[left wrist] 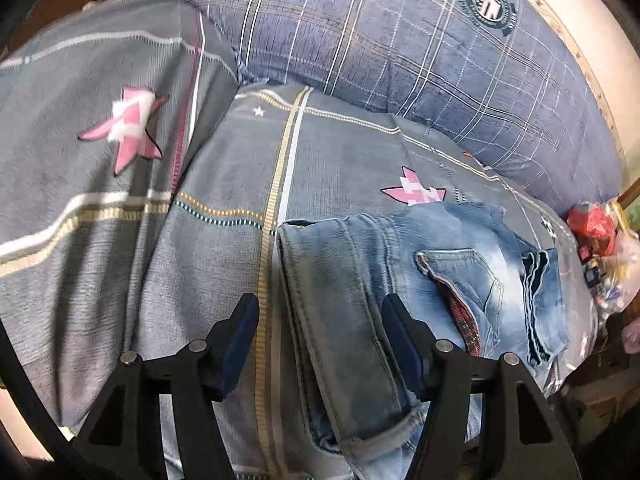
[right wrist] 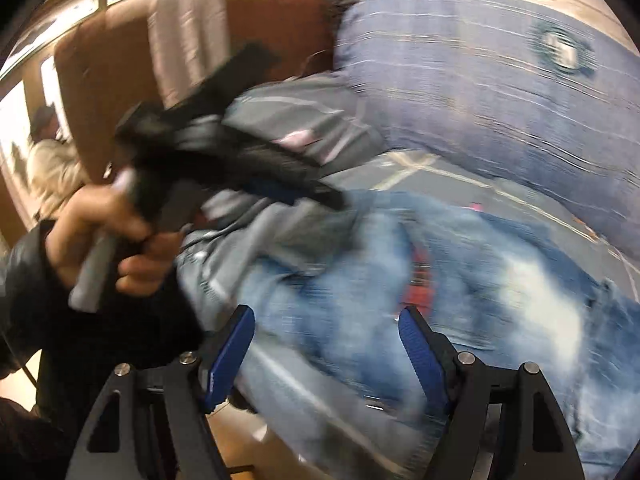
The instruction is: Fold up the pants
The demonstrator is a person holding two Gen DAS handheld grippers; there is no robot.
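Jeans (left wrist: 420, 276) lying on grey patterned bedspread (left wrist: 224, 216), already doubled into a compact bundle, back pocket (left wrist: 460, 276) uppermost, blue plaid pillow (left wrist: 400, 40) beyond. Left gripper (left wrist: 318, 308) above the folded left edge, jaws apart, nothing held. Right gripper (right wrist: 326, 320) over the denim, jaws likewise apart and empty; view heavily blurred. Judged: fold largely made, between grasps. Next move: closing on the near fold edge squarely, taking all layers together to avoid spilling the bundle.

Grey patterned bedsheet with pink stars (left wrist: 224, 184), blue plaid pillow (left wrist: 420, 48) behind it, red plastic bag (left wrist: 592, 226) at right edge, brown headboard (right wrist: 100, 68).
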